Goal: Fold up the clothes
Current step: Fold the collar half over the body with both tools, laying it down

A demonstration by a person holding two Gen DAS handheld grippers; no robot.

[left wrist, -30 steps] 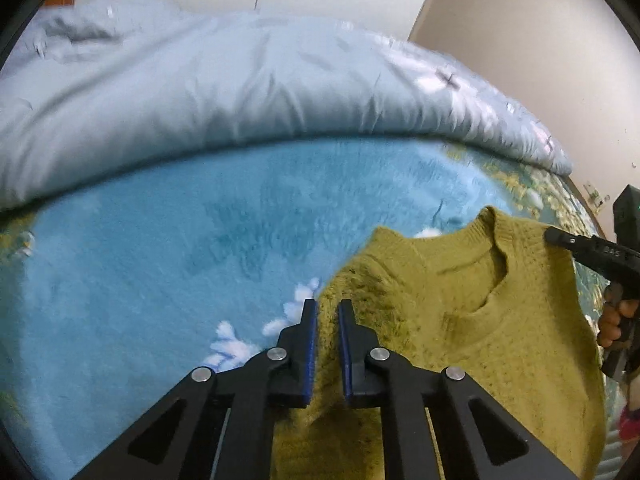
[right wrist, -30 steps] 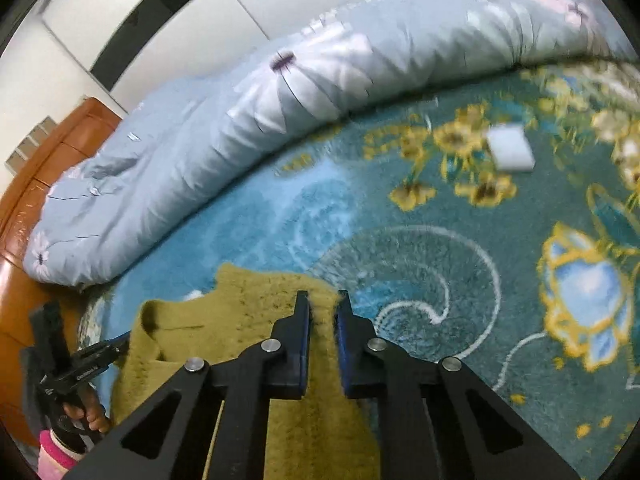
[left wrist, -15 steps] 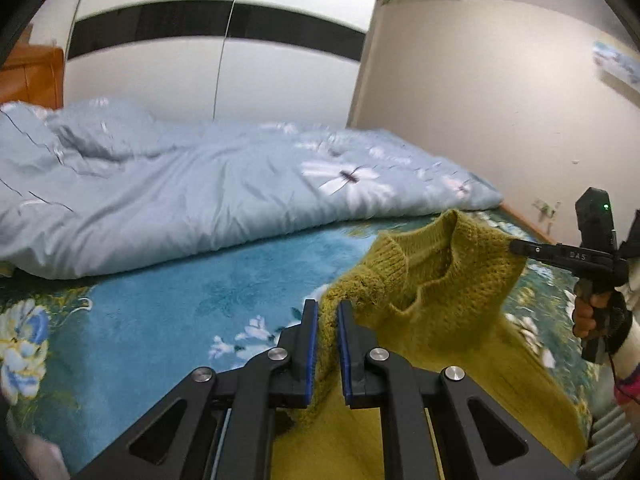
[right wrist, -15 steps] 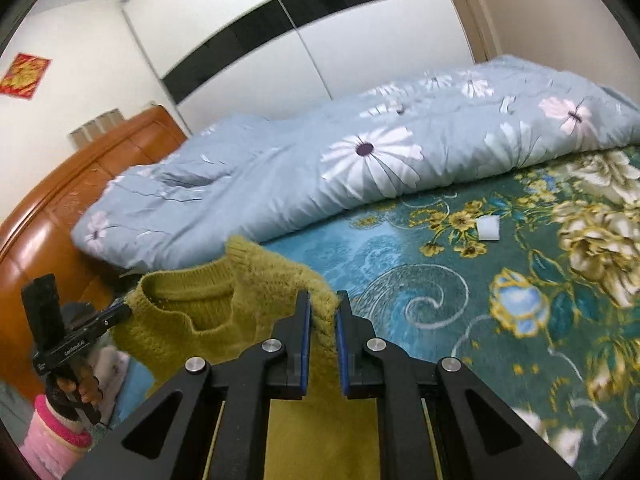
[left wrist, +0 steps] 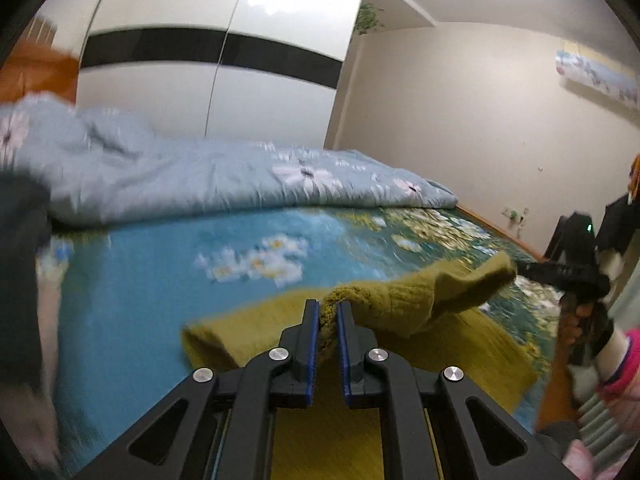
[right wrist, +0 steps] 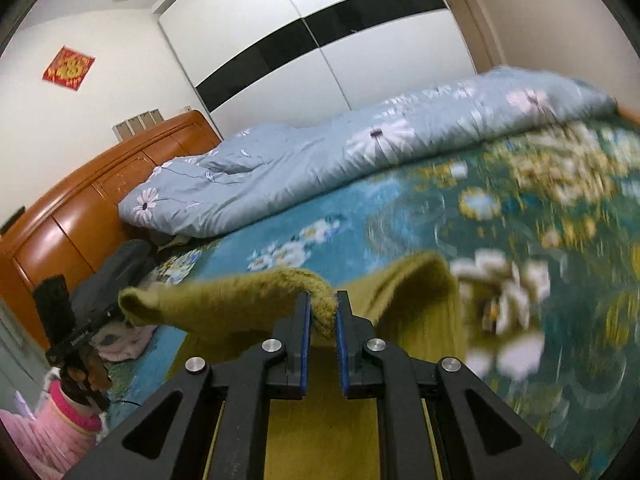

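Fold in progress, looks early-to-mid: the olive-yellow chunky knit sweater (left wrist: 404, 304) has its top edge lifted off the teal floral plush blanket (left wrist: 160, 264) and stretched between both grippers, while the lower body of it lies flat on the blanket below. Judging by that, the top part is being carried over the lower part for a first fold; laying it down, squaring it and any further folds are left. Sleeves hard to make out, much motion blur.

Left gripper (left wrist: 327, 312): blue-padded fingers (left wrist: 313, 344) nearly closed, pinching a thick roll of knit edge between them; fabric fills the gap and runs off to the right toward the other tool. Right gripper (right wrist: 322, 306): same, narrow gap, pads (right wrist: 341, 344) clamped on a bunched knit edge, cloth stretching left to the other gripper's tip. In both views the hanging span sags slightly between the two pinch points, above the flat part.

Pale blue daisy-print duvet (right wrist: 320, 160) is piled at the far side of the bed, well apart from the sweater
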